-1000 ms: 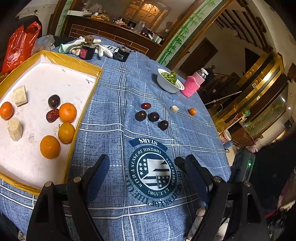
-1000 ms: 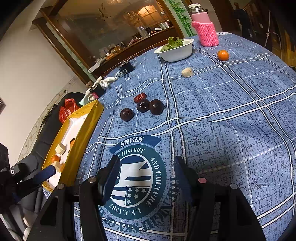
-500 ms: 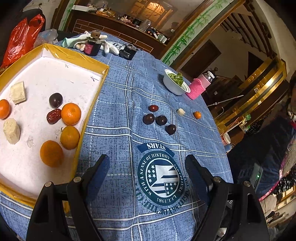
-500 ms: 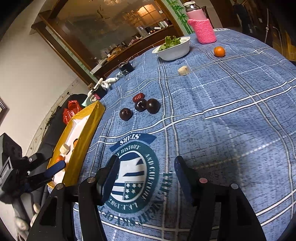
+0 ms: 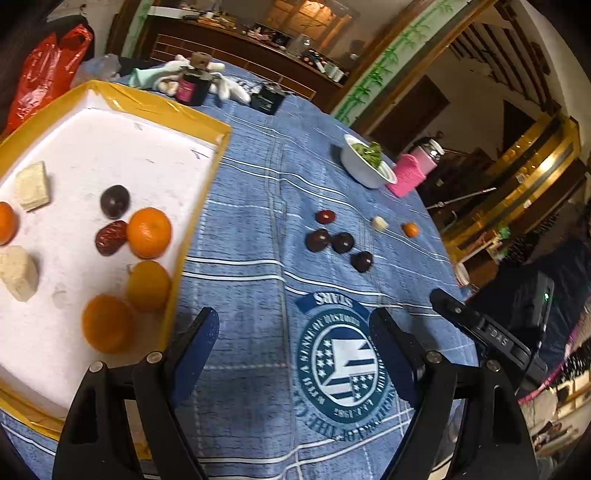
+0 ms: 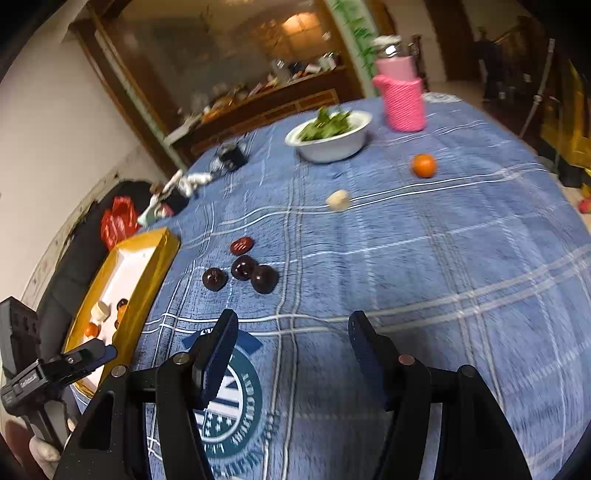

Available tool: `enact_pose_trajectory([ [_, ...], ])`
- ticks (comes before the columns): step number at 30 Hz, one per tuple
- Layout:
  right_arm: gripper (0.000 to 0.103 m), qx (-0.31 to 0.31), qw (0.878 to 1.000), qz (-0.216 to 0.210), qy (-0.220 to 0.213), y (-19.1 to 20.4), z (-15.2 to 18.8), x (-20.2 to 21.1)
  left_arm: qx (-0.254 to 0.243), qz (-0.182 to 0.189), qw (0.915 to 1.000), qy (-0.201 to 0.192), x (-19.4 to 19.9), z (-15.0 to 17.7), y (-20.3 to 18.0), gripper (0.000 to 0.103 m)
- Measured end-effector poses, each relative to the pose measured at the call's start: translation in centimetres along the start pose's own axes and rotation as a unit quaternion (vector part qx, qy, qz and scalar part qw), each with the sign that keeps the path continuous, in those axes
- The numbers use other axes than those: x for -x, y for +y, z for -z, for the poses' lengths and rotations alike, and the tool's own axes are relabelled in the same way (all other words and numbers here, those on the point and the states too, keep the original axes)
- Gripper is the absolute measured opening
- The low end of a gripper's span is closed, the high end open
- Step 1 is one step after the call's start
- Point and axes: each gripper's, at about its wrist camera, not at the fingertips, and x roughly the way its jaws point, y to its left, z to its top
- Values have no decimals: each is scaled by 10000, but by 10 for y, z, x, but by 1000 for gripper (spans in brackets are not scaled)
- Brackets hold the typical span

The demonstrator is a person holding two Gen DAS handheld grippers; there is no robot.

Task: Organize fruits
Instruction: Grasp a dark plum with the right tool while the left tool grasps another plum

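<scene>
Three dark glossy plums (image 6: 240,275) clustered, small orange (image 6: 423,165) well apart

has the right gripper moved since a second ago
Yes. In the right wrist view the right gripper has advanced toward the dark plums: its tips, earlier over the round emblem, now sit at the emblem's far edge, nearer the plums.

Dim indoor light, warm and yellowish from lamps (image 6: 295,22) glowing at the far end of the room. Strong fisheye bending, with black corners in both views. Sharp enough in the left wrist view, save soft-edged oranges (image 5: 107,323) low in the tray. Smeared by motion in the right wrist view (worst at the pink bottle (image 6: 400,92) and far shelves). Faint, soft shadows on the table (image 6: 461,258).
</scene>
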Motion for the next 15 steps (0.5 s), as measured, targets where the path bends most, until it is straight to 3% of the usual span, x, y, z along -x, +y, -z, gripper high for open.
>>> enact_pose_trajectory([
  [4, 67, 445, 9986, -63, 283, 18, -11, -36, -25, -159, 9999, 39, -8, -3, -5, 83],
  [9, 66, 944, 9951, 67, 303, 40, -23, -72, -275, -334, 9991, -35, -14, -15, -22, 83],
  [12, 57, 1151, 9924, 259, 345, 44, -27, -92, -590, -586, 9964, -151, -19, -26, -34, 83],
  [15, 46, 1061, 9932, 149, 467, 39, -28, -104, -991, -814, 9916, -184, -34, -34, -47, 80],
])
